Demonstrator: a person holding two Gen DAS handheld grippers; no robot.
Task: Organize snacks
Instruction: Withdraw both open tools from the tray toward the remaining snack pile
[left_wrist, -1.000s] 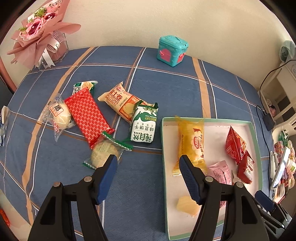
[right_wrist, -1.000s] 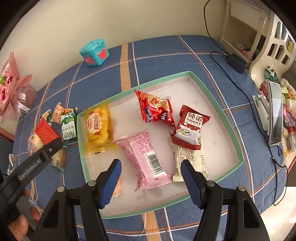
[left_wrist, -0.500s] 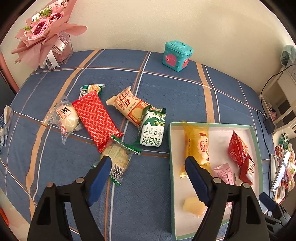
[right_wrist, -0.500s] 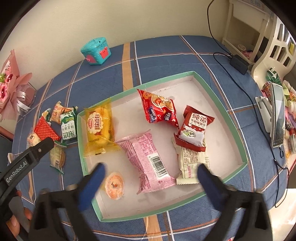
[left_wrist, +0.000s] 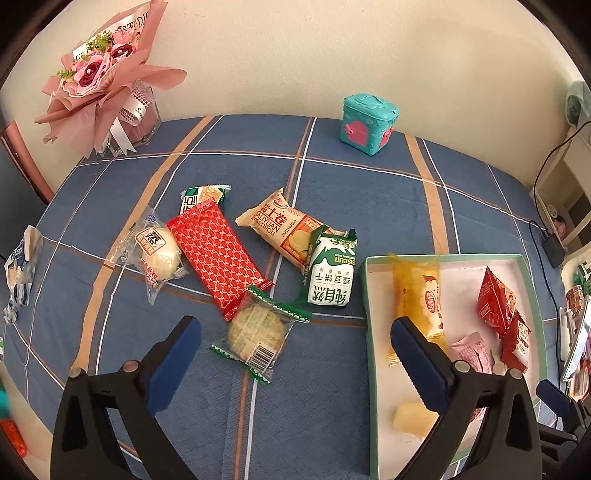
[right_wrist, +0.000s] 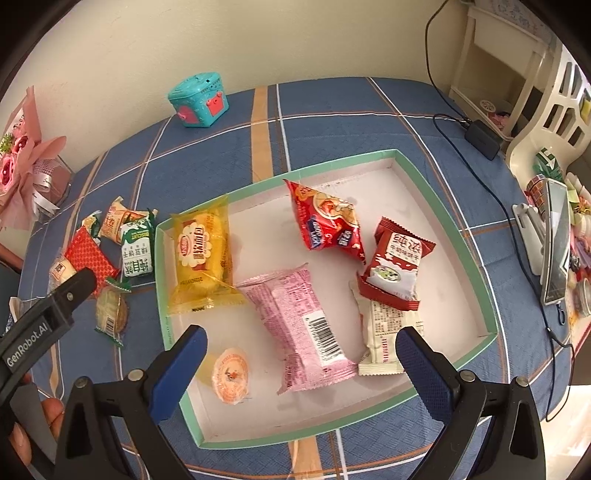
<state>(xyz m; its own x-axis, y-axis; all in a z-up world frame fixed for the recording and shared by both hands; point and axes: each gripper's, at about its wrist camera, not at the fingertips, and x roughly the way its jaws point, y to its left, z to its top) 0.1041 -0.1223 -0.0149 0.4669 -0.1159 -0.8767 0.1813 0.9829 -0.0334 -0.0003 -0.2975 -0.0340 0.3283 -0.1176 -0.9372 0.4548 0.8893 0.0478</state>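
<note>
Left wrist view: the left hand-held gripper (left_wrist: 295, 345) hangs over the blue checked tabletop (left_wrist: 369, 206) with its blue pads spread wide and nothing between them. Just ahead of it lies a round cookie in a clear green-edged wrapper (left_wrist: 258, 334), one end overlapping the long red packet (left_wrist: 218, 254). Further toward the far edge sit a wrapped bun (left_wrist: 157, 253), an orange roll packet (left_wrist: 284, 229), a green-and-white biscuit packet (left_wrist: 330, 277) and a small green packet (left_wrist: 201, 195) partly under the red one. These loose snacks lie together near the middle of the tabletop, just beside the tray's left wall.

In the right wrist view, the right hand-held gripper (right_wrist: 301, 362) is also spread apart and empty, hovering over the near side of the green-rimmed tray (right_wrist: 443, 218). The tray already holds a yellow cake packet (right_wrist: 201, 260), a pink packet (right_wrist: 303, 325), two red packets, a white one and a small jelly cup (right_wrist: 229, 373).

The sorting looks about half done, and the step in hand seems to be the left gripper's reach for another loose snack, most likely the cookie. That would call for lowering the pads to straddle the wrapper across its narrow width, closing gently so the cookie does not crack, and lifting clear of the red packet before carrying it over the tray wall.
</note>
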